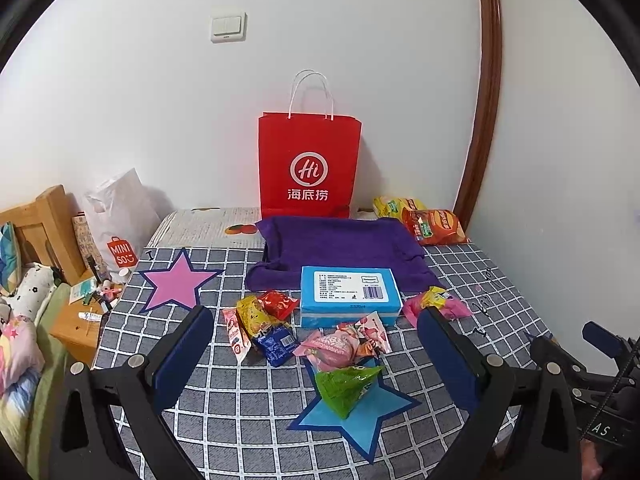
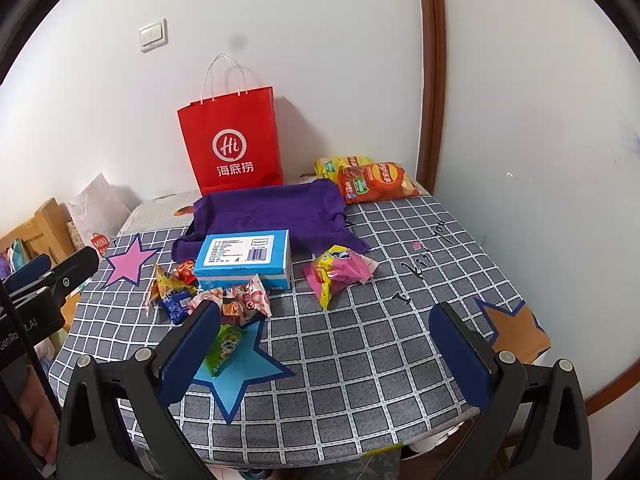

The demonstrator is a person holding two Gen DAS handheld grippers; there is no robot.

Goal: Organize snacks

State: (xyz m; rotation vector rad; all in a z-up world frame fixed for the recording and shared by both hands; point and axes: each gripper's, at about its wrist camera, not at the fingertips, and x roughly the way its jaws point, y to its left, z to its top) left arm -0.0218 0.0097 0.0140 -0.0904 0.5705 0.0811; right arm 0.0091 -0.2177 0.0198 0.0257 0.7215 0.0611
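Both claws, left claw (image 1: 316, 332) and right claw (image 2: 326, 324), hang spread apart with nothing in them. The loose snack packets (image 1: 276, 330) sit just in front of the light-blue cardboard box (image 1: 350, 294) on the grey checked table (image 2: 360, 360). Only the right view catches the orange star sticker (image 2: 516, 330), well right of that box; the left view shows a wooden nightstand (image 1: 76, 320), cluttered I think.

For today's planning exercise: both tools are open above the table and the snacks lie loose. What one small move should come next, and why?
Probably lower the left tool onto the green triangular packet on the blue star and close on it. Both it and the right tool are open and empty, and that packet lies nearest, apart from the pile beside the blue box, so a clean grasp looks likely.
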